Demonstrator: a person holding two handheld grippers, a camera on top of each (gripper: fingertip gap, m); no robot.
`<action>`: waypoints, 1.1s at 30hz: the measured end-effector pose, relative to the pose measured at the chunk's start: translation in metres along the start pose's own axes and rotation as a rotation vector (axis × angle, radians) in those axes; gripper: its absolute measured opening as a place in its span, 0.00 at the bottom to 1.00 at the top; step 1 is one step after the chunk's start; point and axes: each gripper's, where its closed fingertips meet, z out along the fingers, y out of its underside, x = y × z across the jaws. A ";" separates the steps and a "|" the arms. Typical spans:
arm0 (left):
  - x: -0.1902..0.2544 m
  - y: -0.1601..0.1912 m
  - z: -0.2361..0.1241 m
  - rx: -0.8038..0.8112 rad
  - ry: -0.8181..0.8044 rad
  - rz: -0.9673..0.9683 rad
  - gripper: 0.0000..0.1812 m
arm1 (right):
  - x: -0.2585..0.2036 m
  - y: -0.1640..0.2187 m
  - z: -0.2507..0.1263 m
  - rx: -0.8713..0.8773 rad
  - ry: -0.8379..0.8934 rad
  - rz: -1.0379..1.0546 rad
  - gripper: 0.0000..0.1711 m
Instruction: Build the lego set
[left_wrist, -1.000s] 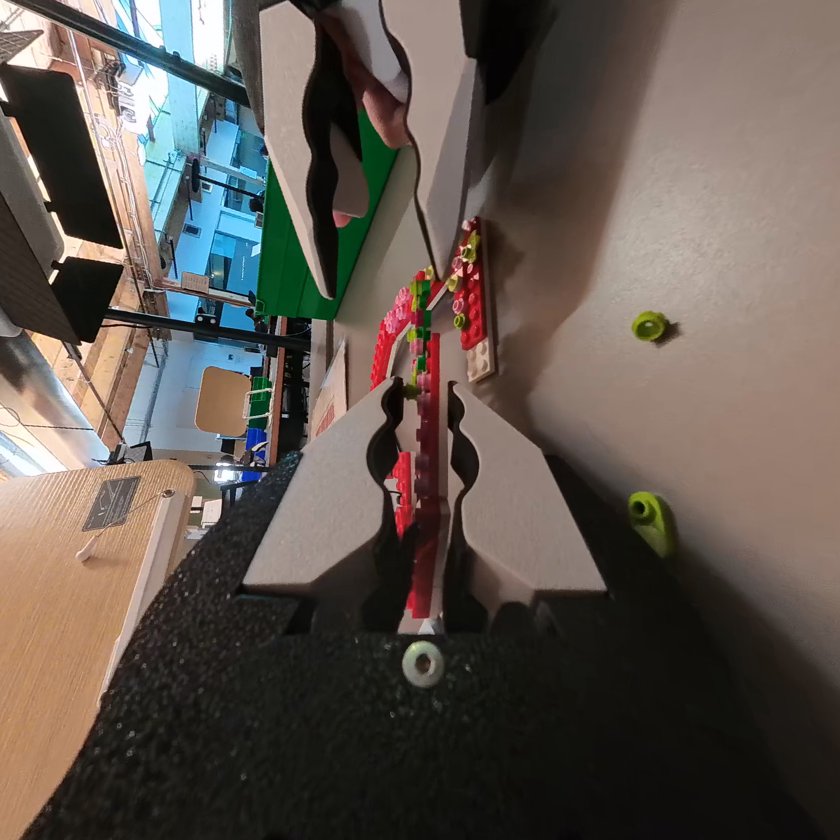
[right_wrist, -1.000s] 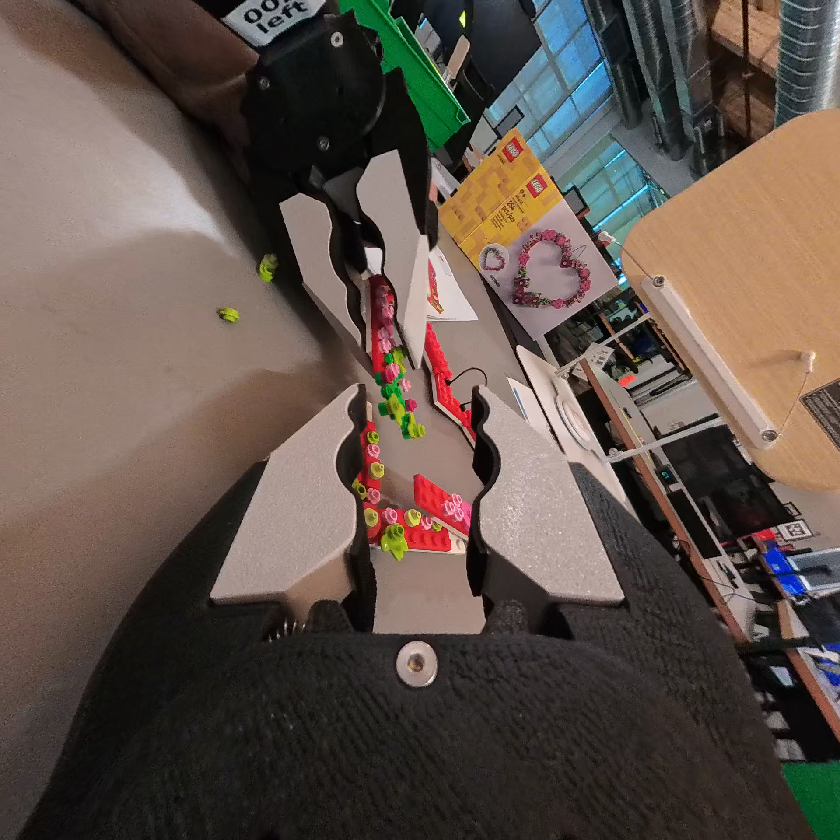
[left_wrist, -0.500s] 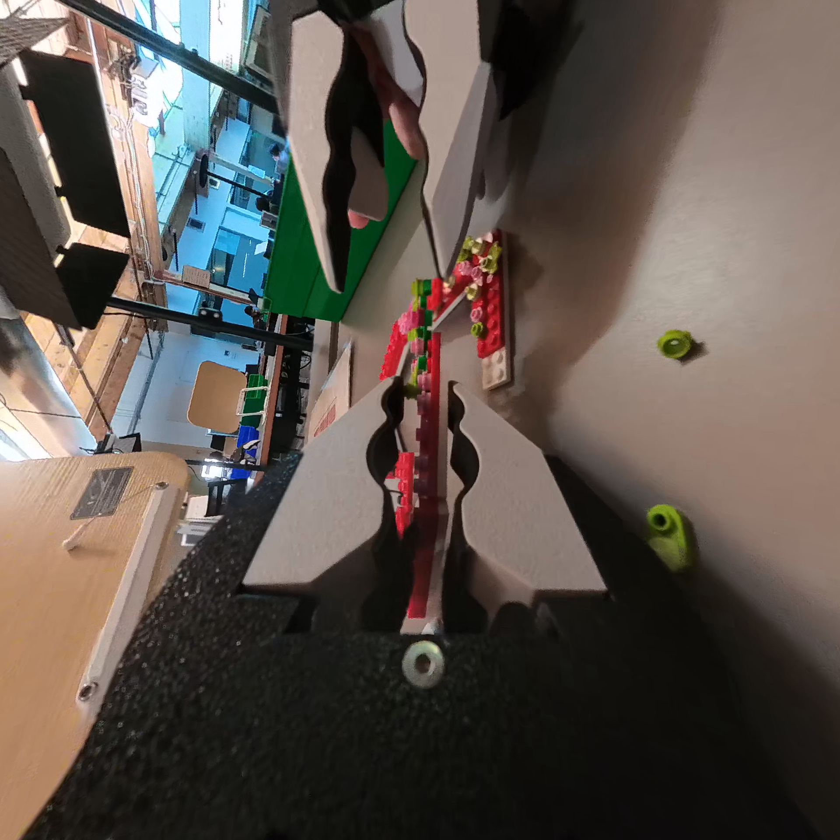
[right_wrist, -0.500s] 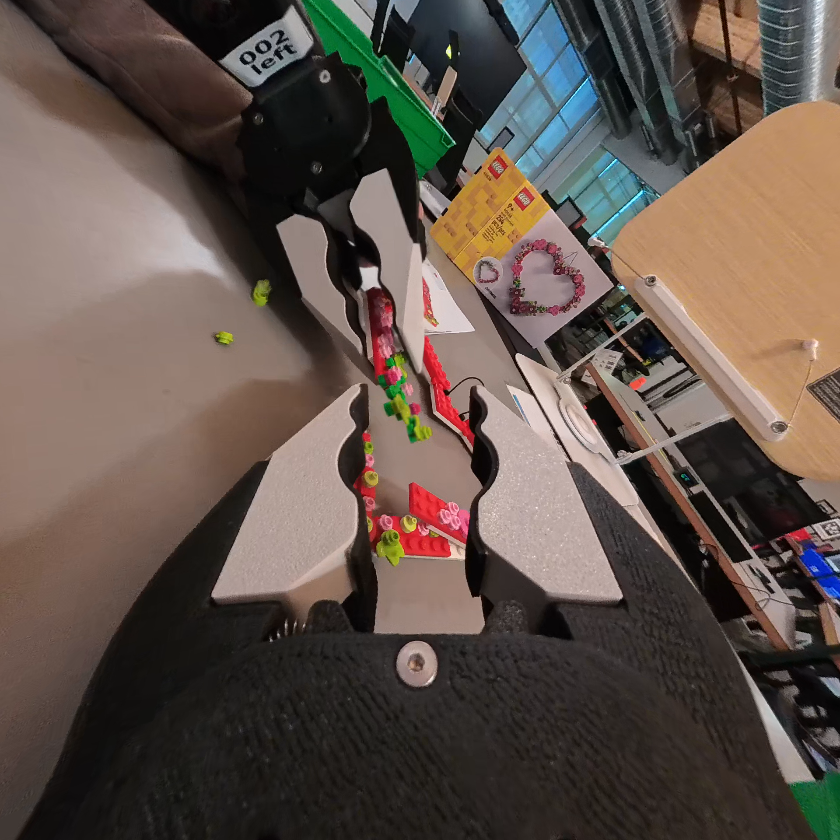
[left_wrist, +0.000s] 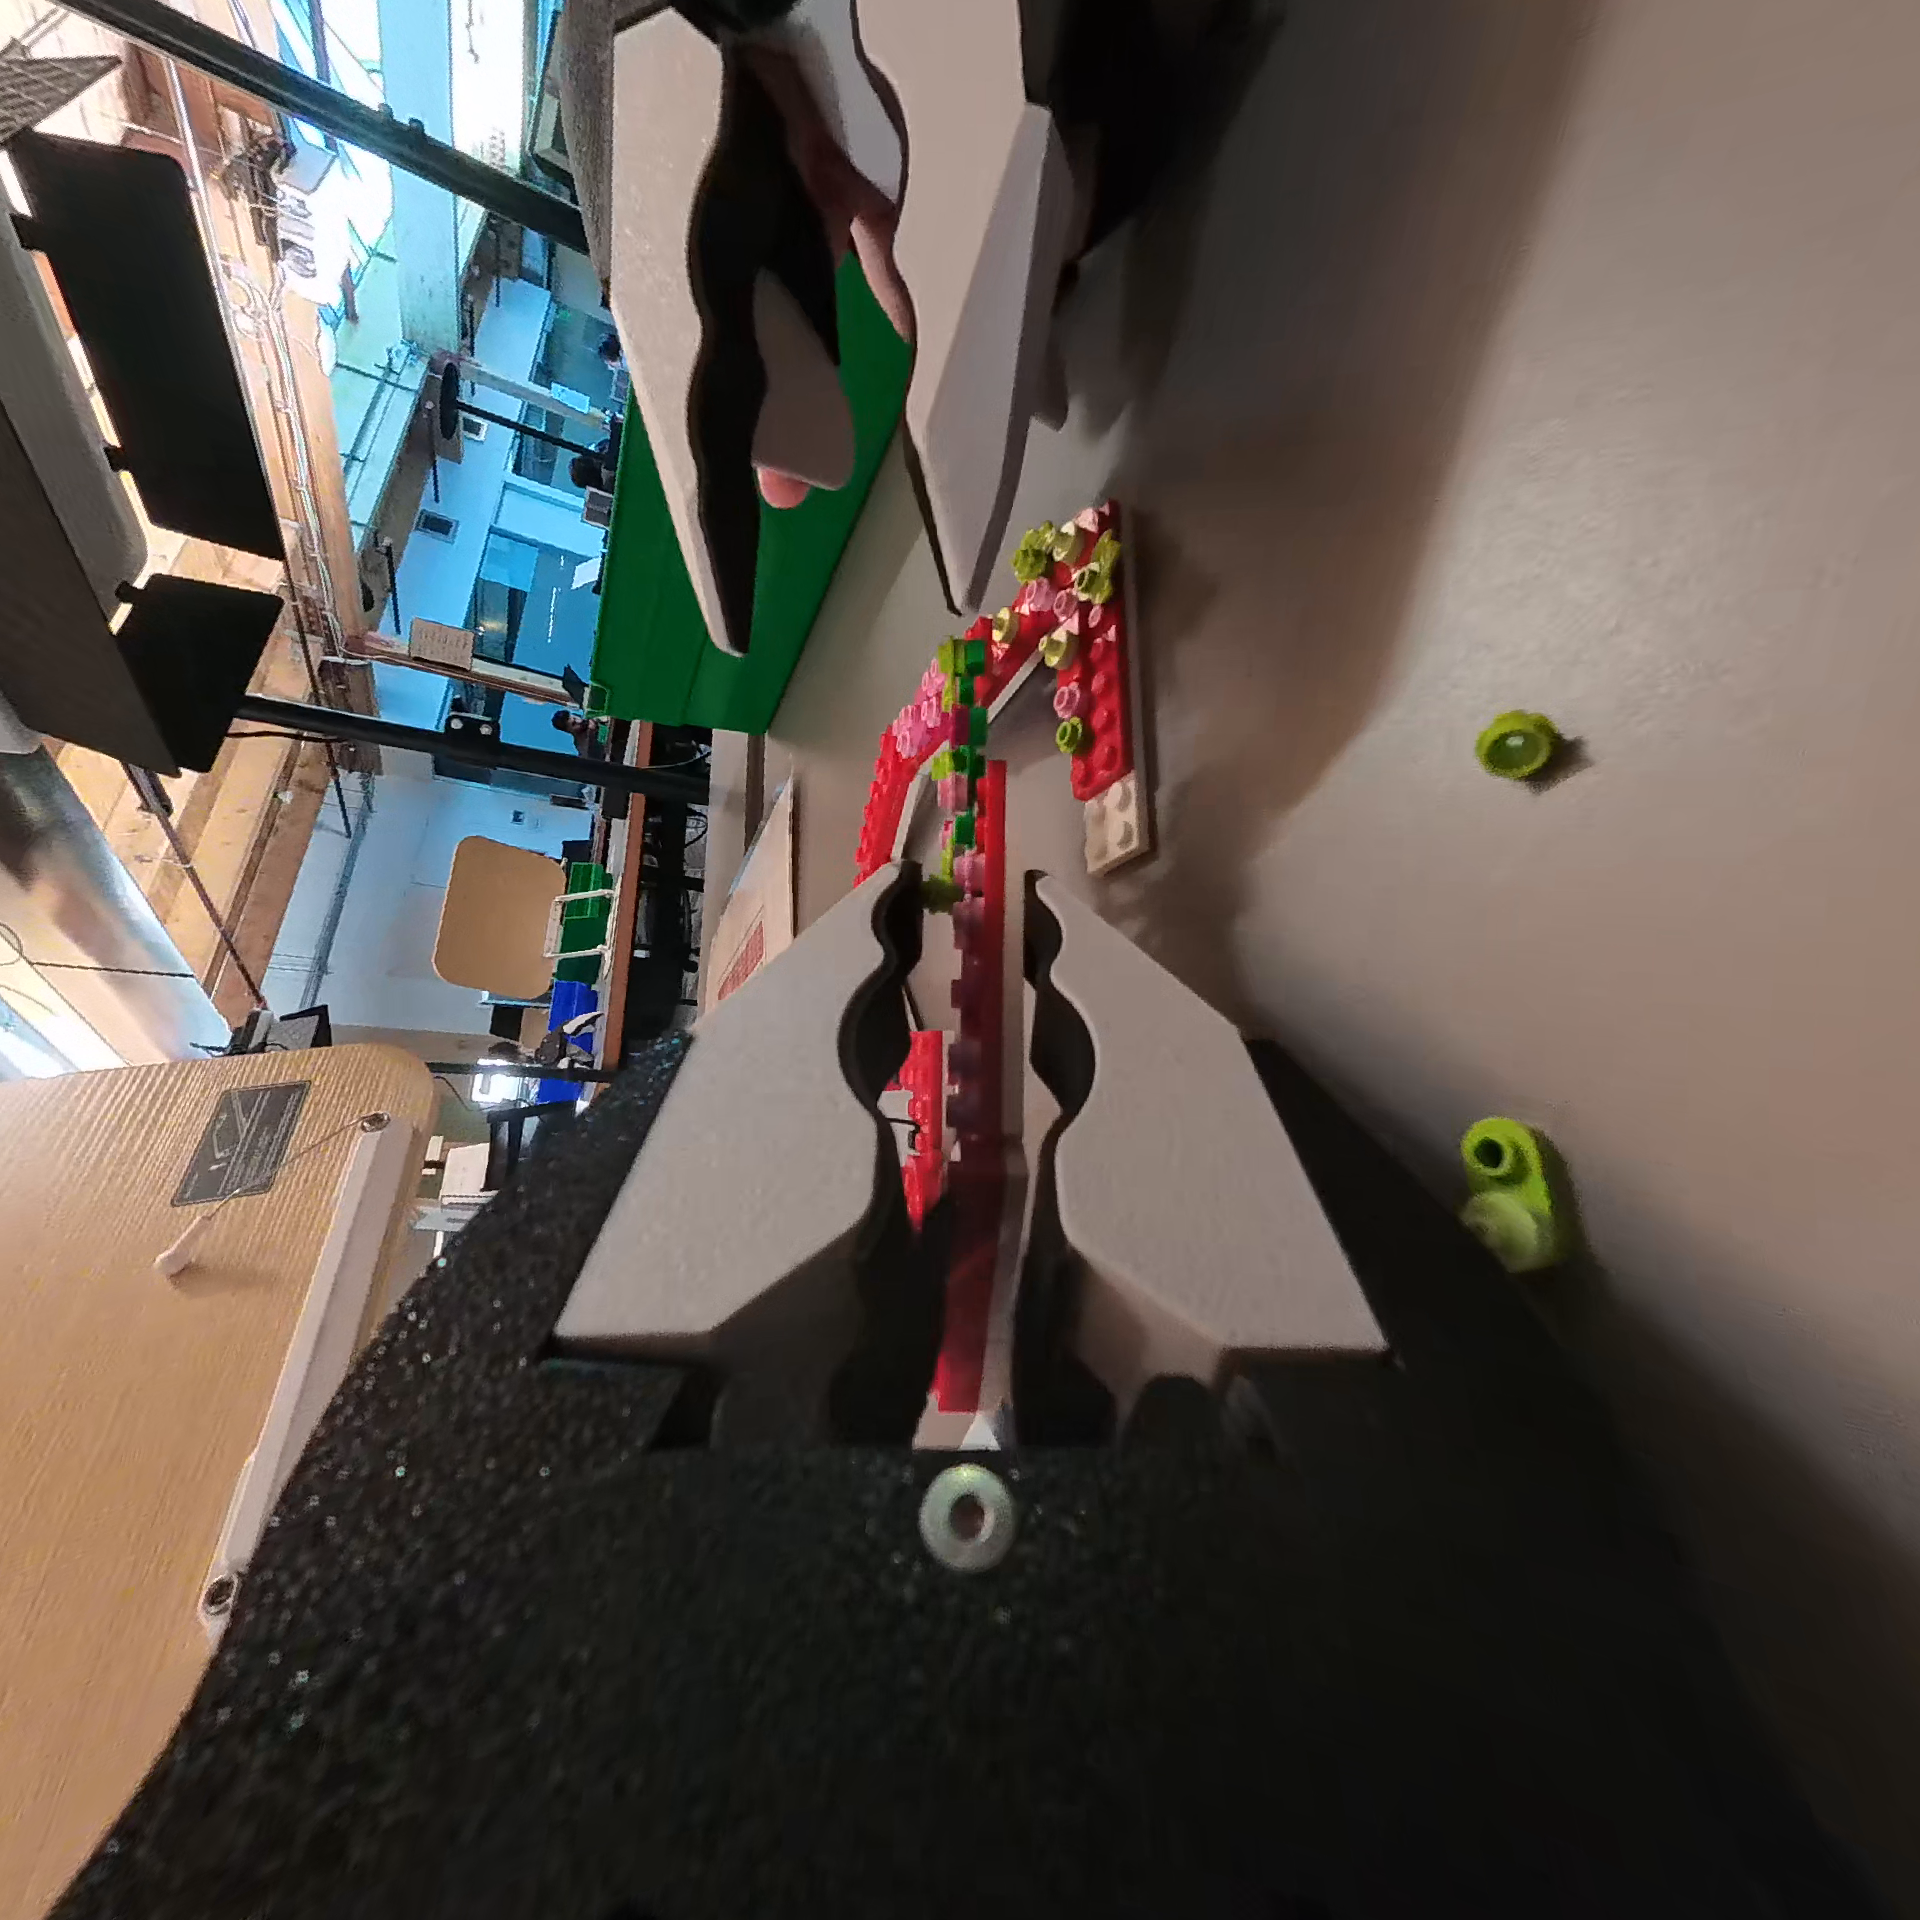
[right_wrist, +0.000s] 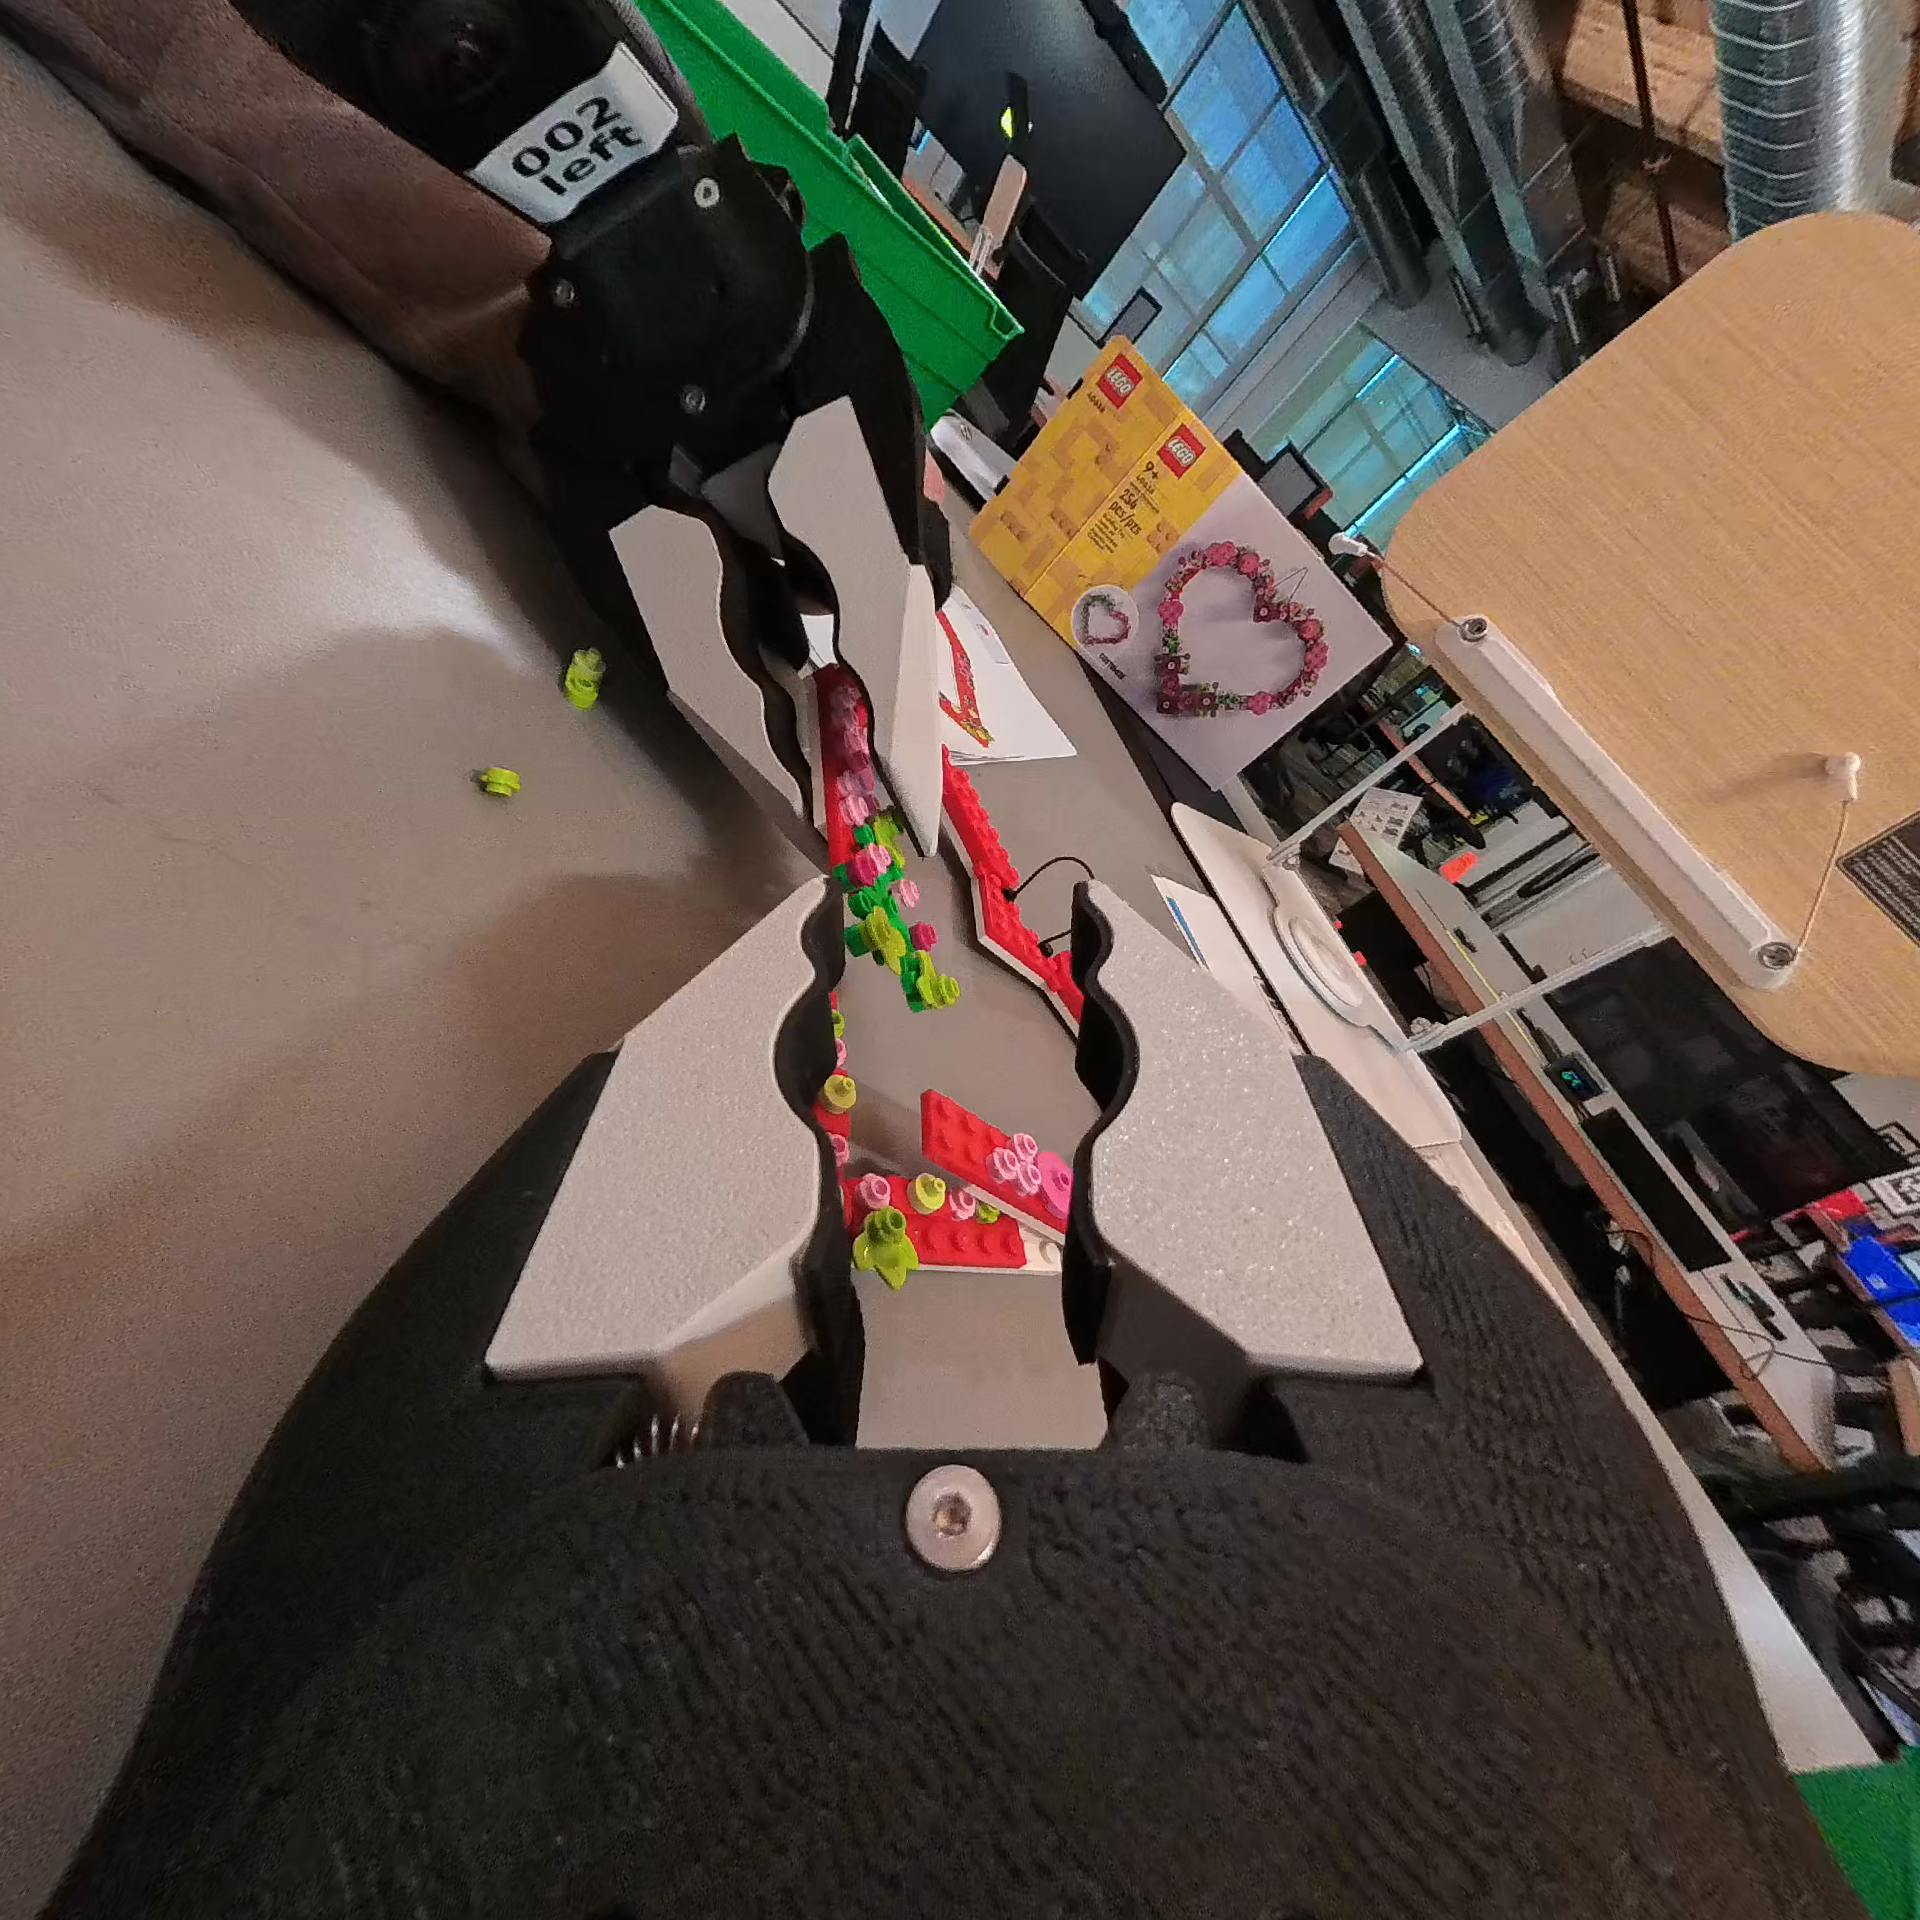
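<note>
Your bench (right_wrist: 260, 935) is a plain grey surface. On it lies the red heart-shaped lego frame (right_wrist: 997, 1236) dotted with pink and lime flowers. Two loose lime pieces (left_wrist: 1515, 744) (left_wrist: 1512, 1184) sit apart from it. Farther back rest a yellow box (right_wrist: 1122, 488) and a paper sheet (right_wrist: 997, 717).

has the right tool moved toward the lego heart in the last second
Cannot tell. In the left wrist view the right tool hangs just above the heart's flowered end throughout; the small shifts against the green bin could be camera motion.
</note>
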 end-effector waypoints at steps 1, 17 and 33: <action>0.000 0.000 0.000 0.002 0.001 0.001 0.09 | 0.000 0.000 0.000 0.003 0.000 0.000 0.25; 0.009 0.002 0.000 -0.014 0.005 0.169 0.09 | -0.003 -0.001 0.000 0.006 -0.018 -0.005 0.24; 0.007 0.003 0.000 -0.004 -0.001 0.133 0.09 | -0.005 0.001 0.002 -0.008 -0.032 -0.018 0.23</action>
